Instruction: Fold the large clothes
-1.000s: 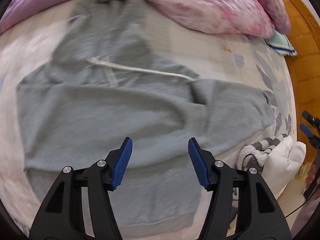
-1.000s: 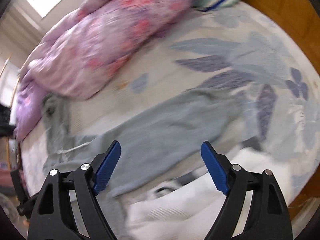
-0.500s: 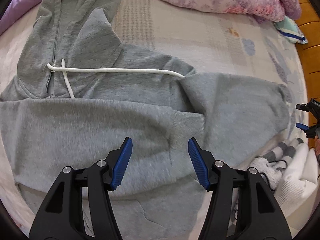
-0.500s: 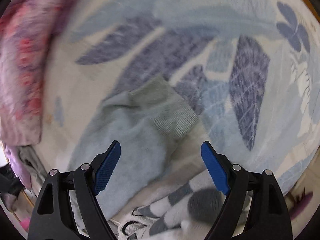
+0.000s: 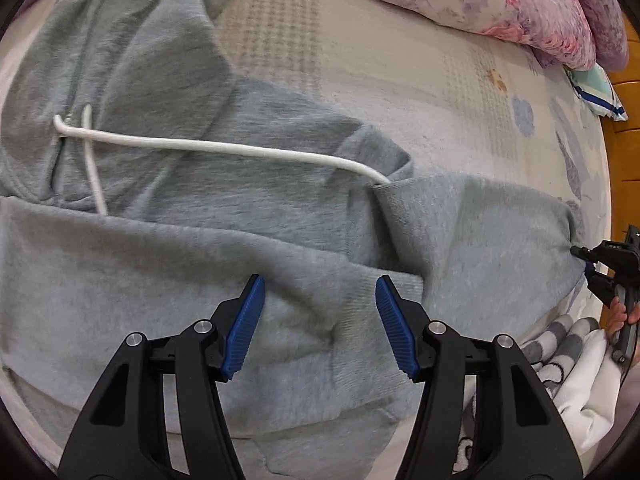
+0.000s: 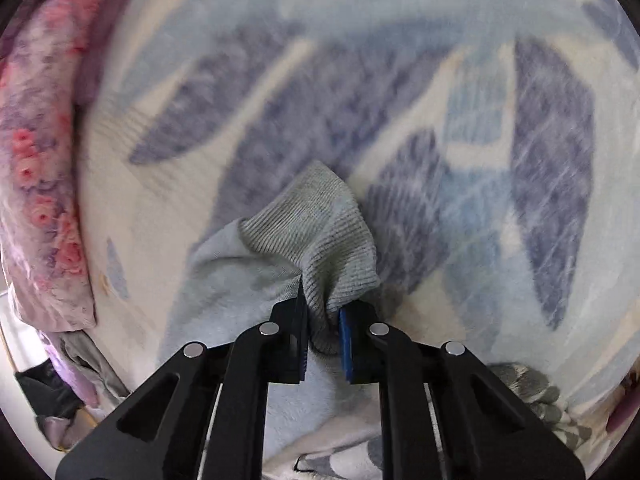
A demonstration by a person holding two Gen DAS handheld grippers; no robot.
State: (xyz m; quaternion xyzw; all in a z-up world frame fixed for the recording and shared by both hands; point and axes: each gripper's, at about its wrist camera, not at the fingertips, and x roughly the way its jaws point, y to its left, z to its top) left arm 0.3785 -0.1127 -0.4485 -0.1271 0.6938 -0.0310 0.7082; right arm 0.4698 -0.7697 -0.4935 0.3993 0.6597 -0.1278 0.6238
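A pale floral-printed bedsheet carries the grey fleece hooded sweatshirt, spread flat. The left gripper hovers half-open over it, empty. The right gripper is closing, pinching the ribbed sleeve cuff.

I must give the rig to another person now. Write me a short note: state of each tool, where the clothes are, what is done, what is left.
Right tool: jaws closing on the ribbed cuff of the grey hoodie's sleeve; fabric is pinched between the pads.
Left tool: open, holding nothing, above the other sleeve's cuff, which lies across the hoodie's body.
Grey hoodie: spread on the bed sheet, white drawstring across the chest.
Done: one sleeve lies folded in.
Left: probably bring the gripped sleeve across, then fold the body.
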